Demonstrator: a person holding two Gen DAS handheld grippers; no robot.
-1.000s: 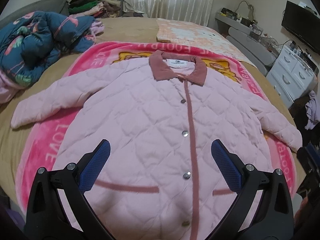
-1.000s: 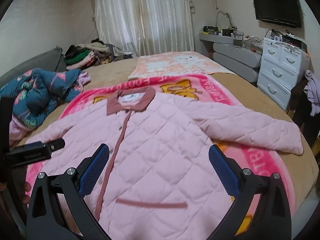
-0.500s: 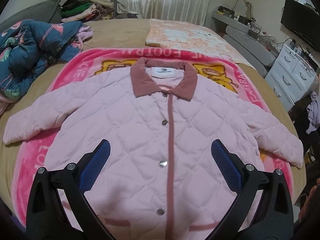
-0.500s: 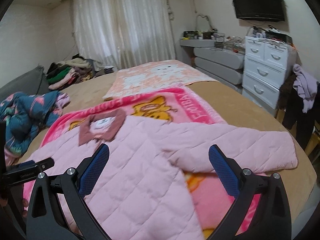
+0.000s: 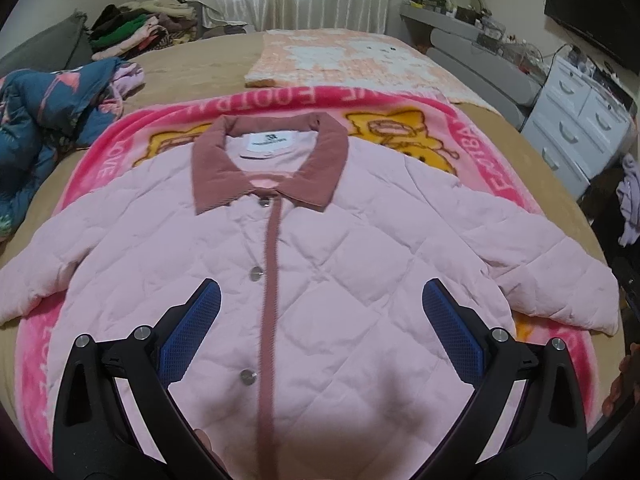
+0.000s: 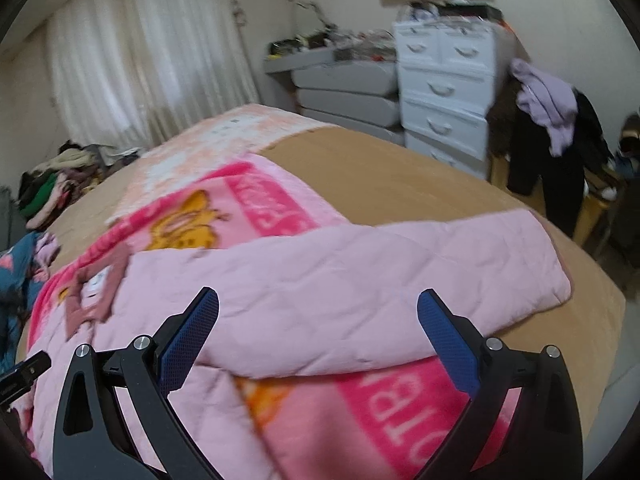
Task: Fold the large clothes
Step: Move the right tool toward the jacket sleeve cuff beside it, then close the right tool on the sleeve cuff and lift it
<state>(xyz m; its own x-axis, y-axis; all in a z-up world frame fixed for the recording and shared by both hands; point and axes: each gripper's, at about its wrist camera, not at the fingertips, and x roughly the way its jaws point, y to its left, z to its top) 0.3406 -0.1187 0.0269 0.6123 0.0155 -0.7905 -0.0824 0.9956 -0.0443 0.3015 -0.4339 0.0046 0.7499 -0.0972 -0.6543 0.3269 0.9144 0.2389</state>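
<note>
We see a pale pink quilted jacket (image 5: 320, 264) lying flat, front up, on a bright pink cartoon blanket (image 5: 496, 176) spread over the tan bed (image 5: 192, 64). It has a dusty-rose corduroy collar (image 5: 268, 160), a rose placket running down its middle with metal snaps (image 5: 256, 273), all fastened, and a white label inside the neck. At far left a dark blue patterned quilt (image 5: 36, 120) is bunched on the bed; at far right stands a white chest of drawers (image 6: 444, 92).

The left gripper (image 5: 320, 320) hangs over the jacket's lower chest, its blue-padded fingers spread wide and holding nothing. The right gripper (image 6: 318, 328) is just as wide apart and empty — it sits over the jacket's right-hand sleeve (image 6: 360, 280), where the picture is blurred.

The jacket's long axis runs near to far, collar at the far end, hem toward us — sleeves stretched out to left and right.
</note>
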